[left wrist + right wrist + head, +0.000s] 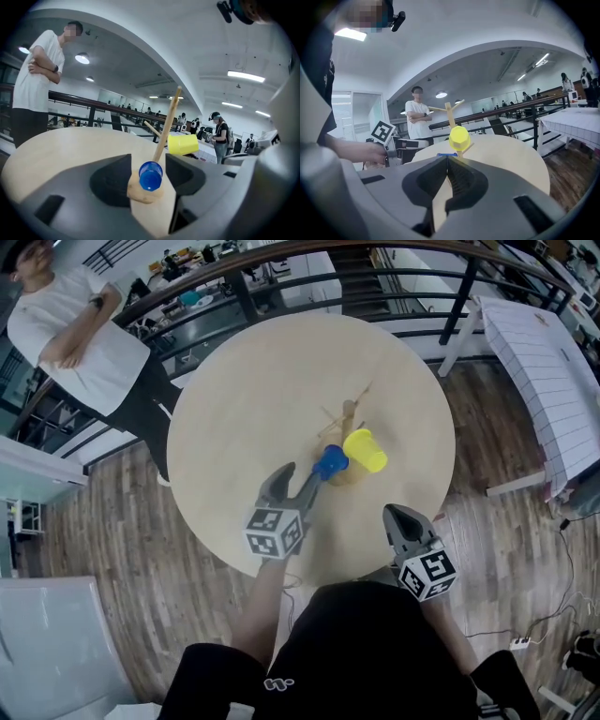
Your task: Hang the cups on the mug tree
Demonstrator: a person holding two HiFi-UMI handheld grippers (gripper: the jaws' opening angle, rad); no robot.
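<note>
Left claw [149, 158] released, jaws wide, blue cup [151, 176] between them untouched, seemingly on mug tree [168, 123] peg; I should back straight out, no nudging; right claw [447, 161] clenched, empty

Count-wise: two cups, a blue cup [330, 462] and a yellow cup [365, 450], one mug tree [349, 413], one round table [244, 409], two grippers (left gripper [302, 479], right gripper [398, 517]), plus one bystander [75, 343].

Left hand-held gripper [148, 160] jaws wide apart, nothing clamped. In the gap: small blue plastic cup [151, 176] low on the light wooden mug tree [168, 121]. Yellow plastic cup [183, 144] on a right-hand peg. Round pale wooden counter [70, 150] underneath.
</note>
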